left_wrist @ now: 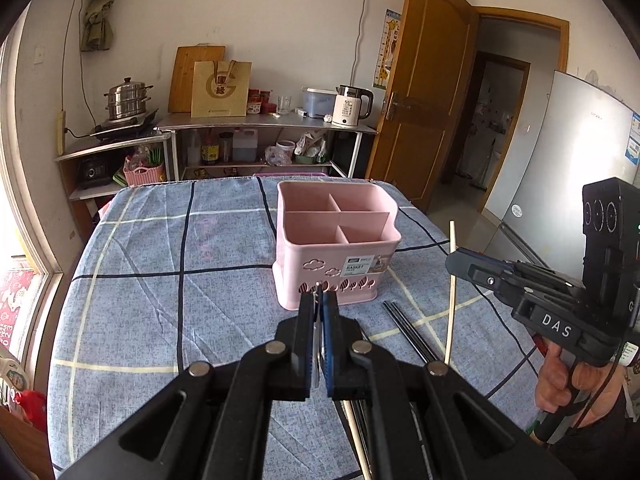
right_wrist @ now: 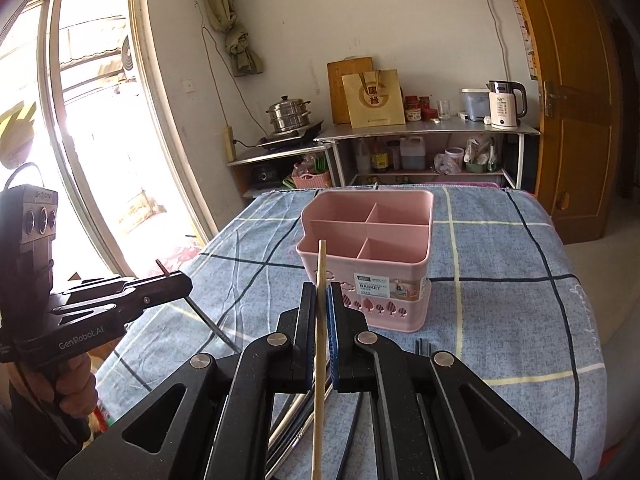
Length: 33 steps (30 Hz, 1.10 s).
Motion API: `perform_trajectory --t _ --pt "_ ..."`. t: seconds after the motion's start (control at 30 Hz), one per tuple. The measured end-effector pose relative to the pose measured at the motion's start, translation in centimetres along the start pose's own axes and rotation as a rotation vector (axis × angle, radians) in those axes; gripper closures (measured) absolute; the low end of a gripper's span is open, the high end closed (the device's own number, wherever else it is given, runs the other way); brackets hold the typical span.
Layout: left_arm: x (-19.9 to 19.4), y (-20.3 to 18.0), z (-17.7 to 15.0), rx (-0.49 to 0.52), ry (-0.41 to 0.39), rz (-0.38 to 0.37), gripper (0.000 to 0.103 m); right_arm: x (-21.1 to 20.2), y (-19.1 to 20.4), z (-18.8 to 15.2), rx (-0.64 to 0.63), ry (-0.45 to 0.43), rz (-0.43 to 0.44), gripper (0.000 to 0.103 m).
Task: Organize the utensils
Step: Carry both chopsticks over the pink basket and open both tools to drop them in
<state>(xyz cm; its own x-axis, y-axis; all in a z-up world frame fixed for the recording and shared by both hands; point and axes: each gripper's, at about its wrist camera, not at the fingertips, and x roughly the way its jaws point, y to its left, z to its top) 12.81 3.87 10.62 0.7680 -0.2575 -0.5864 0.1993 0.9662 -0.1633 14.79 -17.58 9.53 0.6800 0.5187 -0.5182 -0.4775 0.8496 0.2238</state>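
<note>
The wooden chopstick (right_wrist: pixel 319 344) stands nearly upright, clamped between the pads of the right gripper (right_wrist: pixel 321 300), its upper end rising in front of the pink utensil basket (right_wrist: pixel 394 280). It looks light, stiff and thin, so a pinch near its middle, as here, should keep it from pivoting; held nearer one end it would likely swing. Bare wood gives the pads fair friction, yet so slim a rod can still twist if the grasp loosens.

The left gripper (left_wrist: pixel 319 300) is clenched on a thin dark metal utensil (left_wrist: pixel 317 332) that runs between its pads; which kind it is cannot be told. In the right wrist view a dark rod slopes down from that gripper toward the table. Metal is heavier and slicker than wood, so it probably needs a firmer squeeze.

The basket sits on the far middle of the blue checked tablecloth (left_wrist: pixel 160 240), with four compartments, all appearing bare. Near its right side lie dark chopsticks (left_wrist: pixel 404 328) flat on the cloth, and more metal utensils (right_wrist: pixel 296 412) lie under the right gripper. Flat, smooth pieces like these would be awkward to pinch off soft fabric.
</note>
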Motion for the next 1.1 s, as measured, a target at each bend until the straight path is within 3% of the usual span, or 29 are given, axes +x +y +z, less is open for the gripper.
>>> perform_trajectory --t 0.43,0.7,1.1 --pt "1.5 0.2 7.7 0.009 -0.026 -0.031 0.098 1.5 -1.1 4.8 -0.013 -0.101 -0.016 0.098" --pt "2.7 0.8 13.1 0.0 -0.089 -0.044 0.098 3.0 -1.3 9.1 -0.002 -0.211 -0.031 0.098" --pt "7.3 2.2 14.9 0.004 -0.079 -0.032 0.098 6.9 -1.5 12.3 -0.003 -0.296 -0.05 0.098"
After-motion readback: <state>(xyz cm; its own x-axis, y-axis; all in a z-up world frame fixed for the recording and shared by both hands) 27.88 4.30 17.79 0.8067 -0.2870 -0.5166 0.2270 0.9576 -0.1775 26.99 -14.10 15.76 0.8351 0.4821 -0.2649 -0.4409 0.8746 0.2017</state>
